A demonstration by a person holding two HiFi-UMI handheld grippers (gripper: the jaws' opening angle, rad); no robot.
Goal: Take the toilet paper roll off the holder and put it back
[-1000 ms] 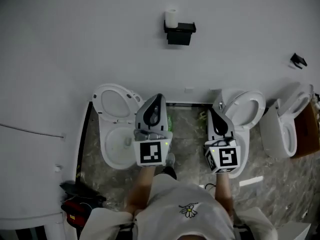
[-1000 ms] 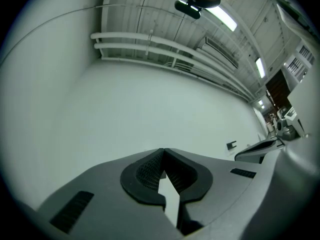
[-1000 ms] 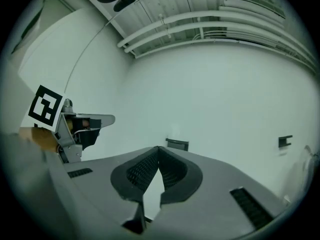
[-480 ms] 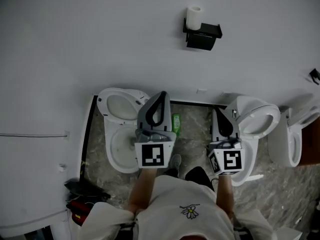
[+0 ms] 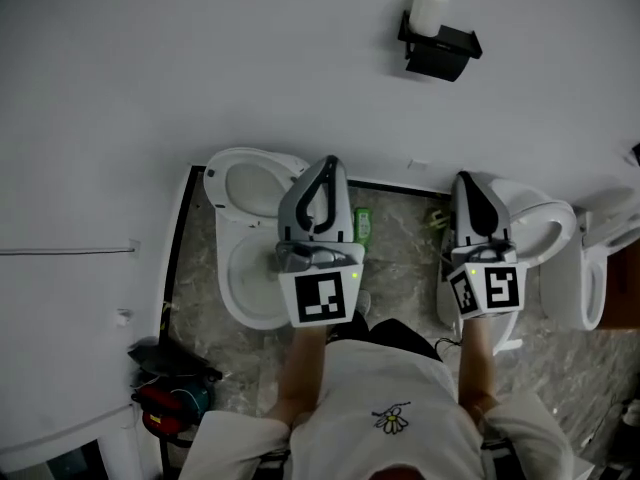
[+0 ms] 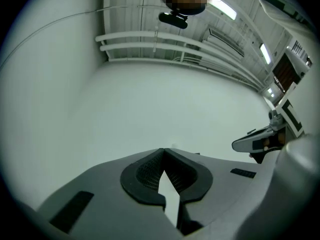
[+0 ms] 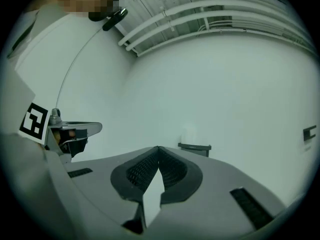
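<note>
A white toilet paper roll (image 5: 428, 10) stands upright on a black holder (image 5: 440, 53) fixed high on the white wall, at the top right of the head view. My left gripper (image 5: 325, 164) and right gripper (image 5: 466, 180) are held side by side well short of it, both shut with nothing between the jaws. In the right gripper view the holder (image 7: 195, 148) shows just right of the shut tips (image 7: 158, 148), with the pale roll (image 7: 189, 135) on top. The left gripper view shows only bare wall beyond its shut tips (image 6: 163, 150).
Below the grippers stand a white toilet (image 5: 250, 258) at left and another (image 5: 545, 230) at right, with a third (image 5: 605, 228) at the right edge. A green bottle (image 5: 363, 224) lies on the marbled floor between them. Red and black items (image 5: 165, 393) sit at lower left.
The roll and holder have slid towards the upper right of the head view as the person shifted. Both grippers rose slightly and stayed shut.
</note>
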